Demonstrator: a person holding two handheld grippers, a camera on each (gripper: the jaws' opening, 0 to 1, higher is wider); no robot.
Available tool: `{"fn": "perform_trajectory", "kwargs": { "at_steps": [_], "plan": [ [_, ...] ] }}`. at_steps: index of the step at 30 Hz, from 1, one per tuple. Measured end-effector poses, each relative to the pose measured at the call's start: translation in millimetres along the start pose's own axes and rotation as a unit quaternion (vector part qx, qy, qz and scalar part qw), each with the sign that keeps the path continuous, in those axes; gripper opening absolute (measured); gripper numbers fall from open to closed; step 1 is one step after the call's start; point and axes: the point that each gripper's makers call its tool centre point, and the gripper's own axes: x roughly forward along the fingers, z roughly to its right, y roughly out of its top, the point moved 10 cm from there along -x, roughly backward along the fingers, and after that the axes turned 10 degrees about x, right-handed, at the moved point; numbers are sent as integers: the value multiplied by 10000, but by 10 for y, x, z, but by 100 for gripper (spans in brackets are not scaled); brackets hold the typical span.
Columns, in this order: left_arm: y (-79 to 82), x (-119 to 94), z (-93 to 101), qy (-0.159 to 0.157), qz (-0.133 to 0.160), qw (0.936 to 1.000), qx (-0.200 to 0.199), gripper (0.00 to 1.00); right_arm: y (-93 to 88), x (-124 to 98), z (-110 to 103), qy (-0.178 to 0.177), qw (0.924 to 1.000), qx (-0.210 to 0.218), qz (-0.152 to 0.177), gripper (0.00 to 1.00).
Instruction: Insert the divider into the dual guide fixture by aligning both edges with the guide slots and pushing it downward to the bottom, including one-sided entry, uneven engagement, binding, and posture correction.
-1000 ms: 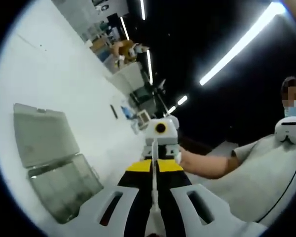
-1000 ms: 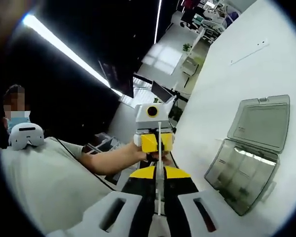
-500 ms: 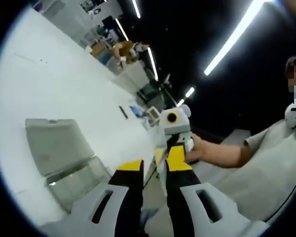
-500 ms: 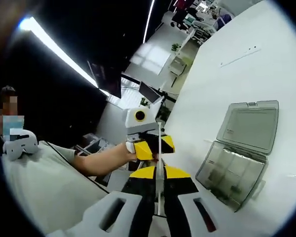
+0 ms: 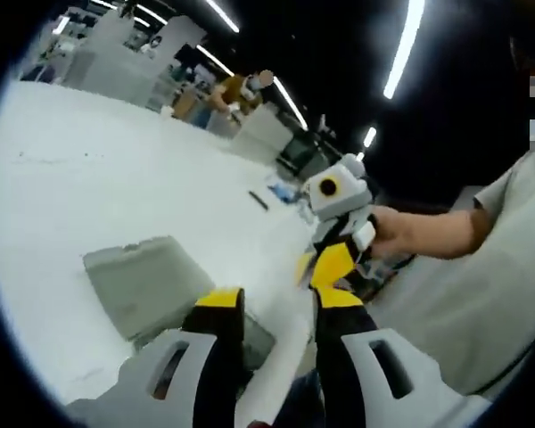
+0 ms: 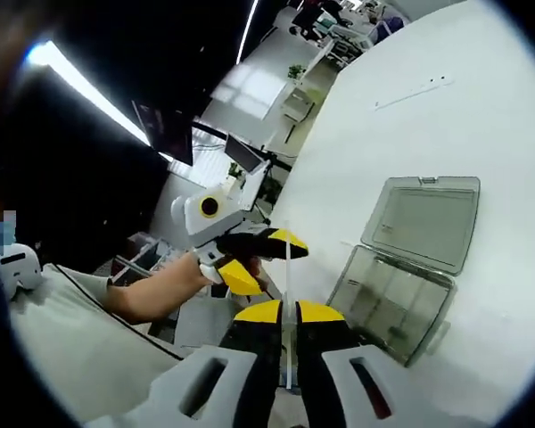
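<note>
Right hand-held gripper [image 6: 282, 314] pinches the thin divider [image 6: 288, 267] upright by its lower edge, held above the desk [image 6: 481, 107] near the open-lidded fixture [image 6: 392, 299], my left hand-held gripper [image 5: 272, 308] spread, empty, freeing alignment.

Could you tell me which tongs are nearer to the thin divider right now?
Right. The right tongs are shut on the divider, pinching its lower edge. The left tongs are open just beside the divider, off it, jaws spread apart.
</note>
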Motion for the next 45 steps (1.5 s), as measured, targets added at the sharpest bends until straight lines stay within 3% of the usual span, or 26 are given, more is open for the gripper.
{"fn": "perform_trajectory", "kwargs": {
  "at_steps": [3, 4, 5, 7, 13, 16, 19, 21, 24, 26, 27, 28, 30, 32, 40, 43, 45],
  "plan": [
    [-23, -8, -5, 283, -187, 9990, 289, 31, 15, 0, 28, -181, 9998, 10, -49, 0],
    [-15, 4, 5, 410, -123, 9987, 261, 31, 22, -4, 38, -254, 9997, 0, -36, 0],
    [-27, -2, 26, 347, -211, 9987, 302, 31, 25, -5, 57, -476, 9988, 126, -80, 0],
    [-33, -7, 23, 509, -272, 9969, 544, 32, 28, 0, 58, -498, 9987, 7, -133, 0],
    [-63, -12, 67, 814, -587, 9897, 1016, 38, 10, -12, 85, -1060, 9938, -147, -299, 0],
    [-56, -15, 89, 774, -565, 9895, 1082, 39, 12, -19, 99, -1369, 9904, 38, -168, 0],
    [-62, -24, 106, 797, -746, 9847, 1360, 41, -13, -15, 79, -1539, 9880, 58, -121, 0],
    [-72, -28, 134, 776, -781, 9833, 1450, 44, -34, -12, 94, -1893, 9818, 79, -128, 0],
    [-93, -32, 146, 716, -915, 9794, 1651, 49, -50, 41, 80, -2201, 9745, 437, 45, 0],
    [-116, -38, 148, 673, -968, 9772, 1767, 50, -61, 77, 76, -2326, 9716, 430, -14, 0],
    [-132, -34, 144, 670, -997, 9765, 1788, 51, -72, 91, 82, -2550, 9650, 614, -34, 0],
    [-158, -31, 134, 675, -1044, 9752, 1830, 52, -65, 108, 88, -2612, 9639, 513, -49, 0],
    [-183, -30, 136, 700, -1098, 9720, 1954, 55, -63, 144, 83, -2832, 9563, 727, 26, 0],
    [-186, -30, 136, 676, -1079, 9725, 1951, 58, -60, 168, 84, -2952, 9533, 631, -54, 0],
    [-237, -70, 93, 675, -1122, 9711, 1997, 60, -24, 297, 122, -3417, 9330, 1131, -79, 0],
    [-285, -116, 59, 705, -1161, 9710, 1966, 60, 14, 359, 123, -3410, 9316, 1258, -55, 0],
    [-309, -129, 49, 718, -1165, 9709, 1963, 60, 24, 388, 125, -3618, 9250, 1158, -114, 0]
  ]
}}
